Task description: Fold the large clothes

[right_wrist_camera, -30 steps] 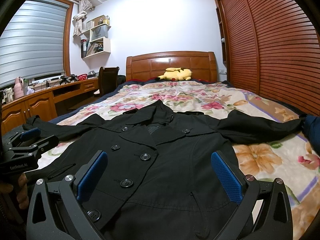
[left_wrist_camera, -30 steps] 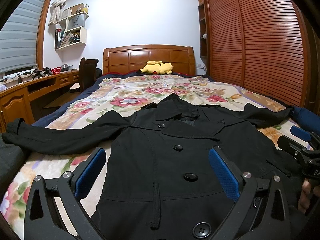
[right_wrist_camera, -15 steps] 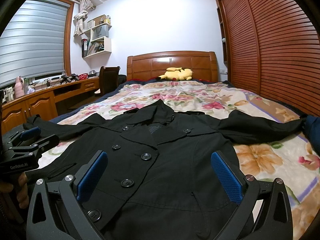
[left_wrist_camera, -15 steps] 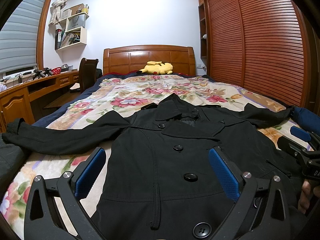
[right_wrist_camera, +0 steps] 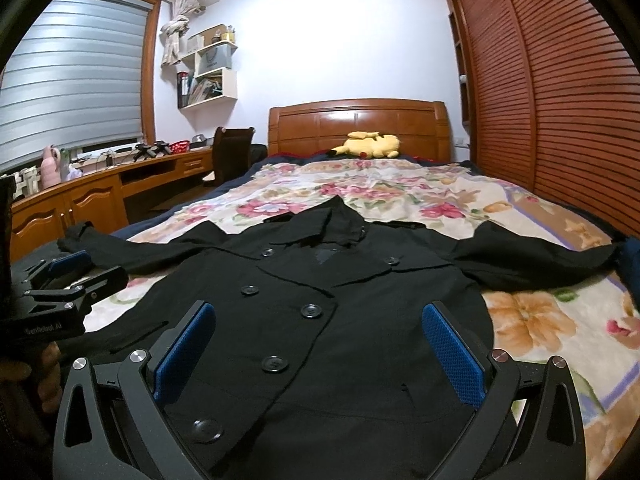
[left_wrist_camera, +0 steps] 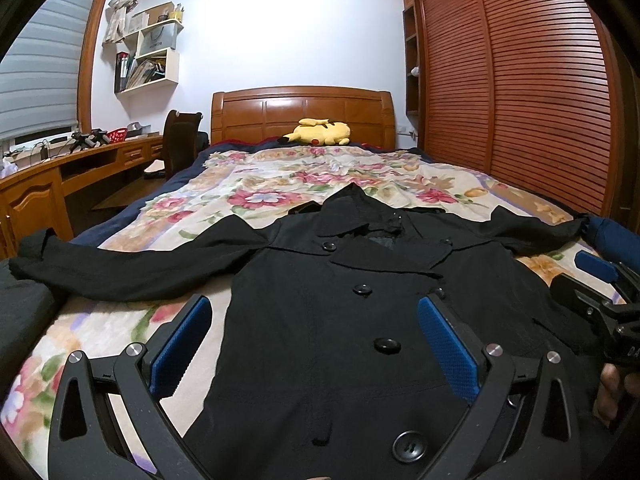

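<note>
On a floral bed (left_wrist_camera: 280,196) by a slatted wardrobe (left_wrist_camera: 540,80), black coat (left_wrist_camera: 340,308) spread flat just ahead of left gripper (left_wrist_camera: 316,320) and right gripper (right_wrist_camera: 320,324), both spread wide, gripping nothing.

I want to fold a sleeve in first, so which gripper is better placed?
Probably either: both grippers hover open over the coat. The left gripper sits nearer the left sleeve.

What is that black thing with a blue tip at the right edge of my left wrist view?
Observer: That is the right gripper. Its own camera shows both blue pads spread wide over the black coat, gripping nothing.
Operator: Is anything on the desk beyond my left edge?
Observer: Yes, a pink bottle stands on the desk by the window.
Operator: What does my gripper look like from outside?
Observer: The left gripper has "GenRobot AI" printed on its side.
</note>
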`<state>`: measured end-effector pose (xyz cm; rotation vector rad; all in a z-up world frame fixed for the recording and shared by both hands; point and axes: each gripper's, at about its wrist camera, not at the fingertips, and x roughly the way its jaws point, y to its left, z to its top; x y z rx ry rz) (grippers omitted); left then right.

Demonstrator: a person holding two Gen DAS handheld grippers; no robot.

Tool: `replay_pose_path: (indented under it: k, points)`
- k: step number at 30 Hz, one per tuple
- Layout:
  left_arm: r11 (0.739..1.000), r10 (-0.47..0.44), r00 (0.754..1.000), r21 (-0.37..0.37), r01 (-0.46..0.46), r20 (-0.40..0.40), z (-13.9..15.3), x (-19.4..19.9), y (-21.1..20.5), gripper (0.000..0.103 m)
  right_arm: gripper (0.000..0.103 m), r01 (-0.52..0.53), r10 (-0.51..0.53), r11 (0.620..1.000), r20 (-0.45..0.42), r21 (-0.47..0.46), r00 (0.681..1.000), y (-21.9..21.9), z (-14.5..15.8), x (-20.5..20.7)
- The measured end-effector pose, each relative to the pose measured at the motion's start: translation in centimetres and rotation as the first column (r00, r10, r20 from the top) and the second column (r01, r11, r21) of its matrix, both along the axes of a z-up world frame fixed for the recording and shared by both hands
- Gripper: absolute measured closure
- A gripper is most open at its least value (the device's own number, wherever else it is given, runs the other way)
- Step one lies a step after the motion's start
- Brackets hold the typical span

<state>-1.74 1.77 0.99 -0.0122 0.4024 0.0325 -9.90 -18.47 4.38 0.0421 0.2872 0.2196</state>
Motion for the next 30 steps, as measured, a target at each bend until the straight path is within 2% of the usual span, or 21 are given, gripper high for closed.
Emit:
replay_pose_path:
  k: [9,15,23,30]
  points:
    - [0.999,0.042,0.999,0.024,-0.042,-0.024,0.0,-1.1,0.9,0.0,0.0,-0.06,0.06,0.998,-0.02,0.002,0.998,-0.1,0.2,0.6]
    - [0.996,0.091,0.995,0.015,-0.09,-0.032,0.5,-1.9,3.1,0.0,0.0,-0.108,0.108,0.994,-0.015,-0.006,0.994,0.5,0.7,0.9]
    - [0.976,0.215,0.975,0.033,-0.214,-0.052,0.4,-2.2,8.0,0.0,0.0,-0.16,0.159,0.987,-0.028,-0.028,0.987,0.5,0.6,2.2]
    - [0.967,0.254,0.961,0.048,-0.25,-0.106,-0.2,-2.4,12.5,0.0,0.0,-0.184,0.183,0.981,-0.011,-0.059,0.983,0.7,1.6,2.7]
